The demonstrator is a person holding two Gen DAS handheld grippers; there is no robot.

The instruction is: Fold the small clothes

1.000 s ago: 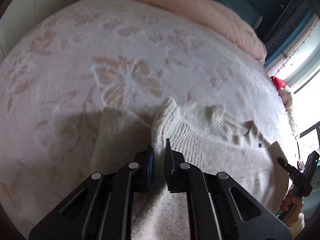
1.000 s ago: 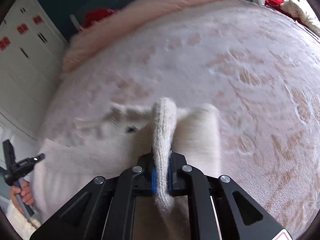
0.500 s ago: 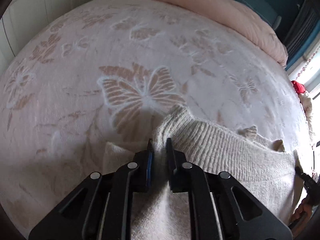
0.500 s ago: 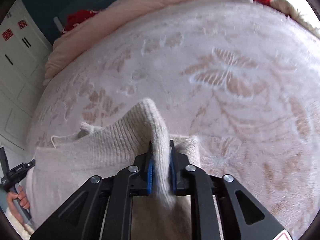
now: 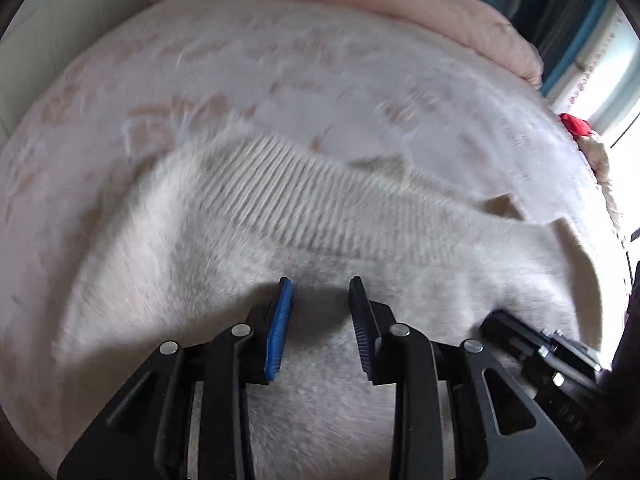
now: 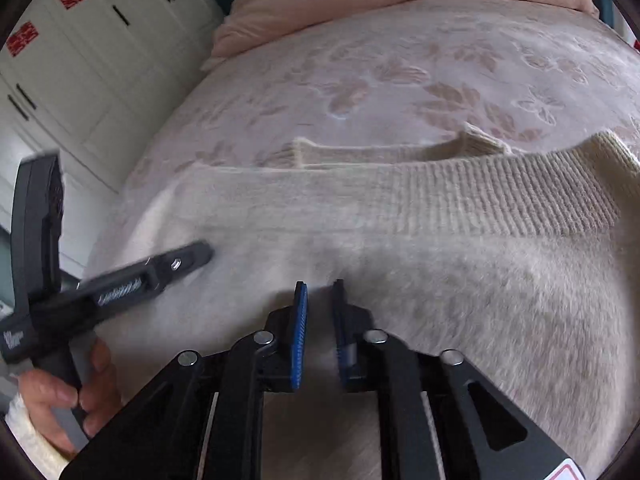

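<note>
The cream sweater [image 6: 400,264] is spread flat on the bed [image 6: 400,80], its ribbed hem [image 6: 500,204] running left-right just ahead of both grippers. Left gripper [image 5: 320,292] fingers are parted wide, right gripper [image 6: 319,294] fingers narrowly, nothing held.

A cream fuzzy sweater [image 6: 400,280] lies flat on the bed, folded over. Its ribbed hem band [image 6: 500,204] runs across the top, facing up.
</note>
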